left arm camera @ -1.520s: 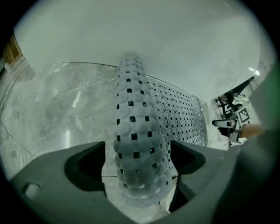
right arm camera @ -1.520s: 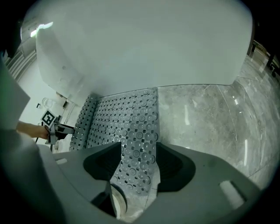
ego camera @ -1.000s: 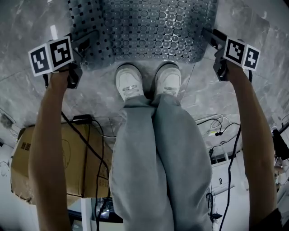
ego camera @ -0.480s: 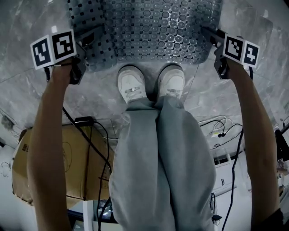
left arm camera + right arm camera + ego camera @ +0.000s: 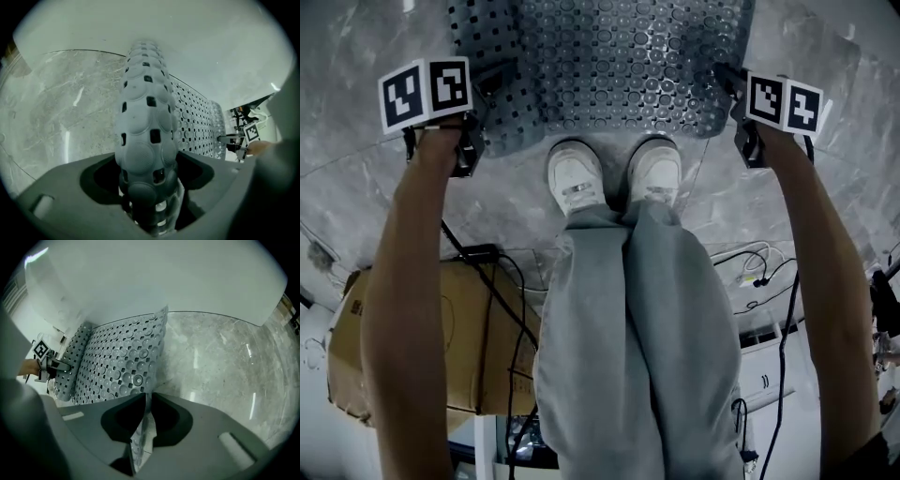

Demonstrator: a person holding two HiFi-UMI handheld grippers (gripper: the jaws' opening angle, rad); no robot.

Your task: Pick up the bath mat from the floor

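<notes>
Closing on the bath mat (image 5: 619, 66), flat on the floor (image 5: 356, 66) at 12 o'clock: left gripper (image 5: 487, 89) round a thick fold, right gripper (image 5: 727, 80) pinching a thin edge. Finish both clamps before lifting evenly, probably clear of the shoes (image 5: 577, 178).

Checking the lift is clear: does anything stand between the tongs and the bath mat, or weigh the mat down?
Nothing visible does. The left tongs and right tongs are closing with the edge of the bath mat between them. The shoes stand just short of its near edge, apparently not on it.
</notes>
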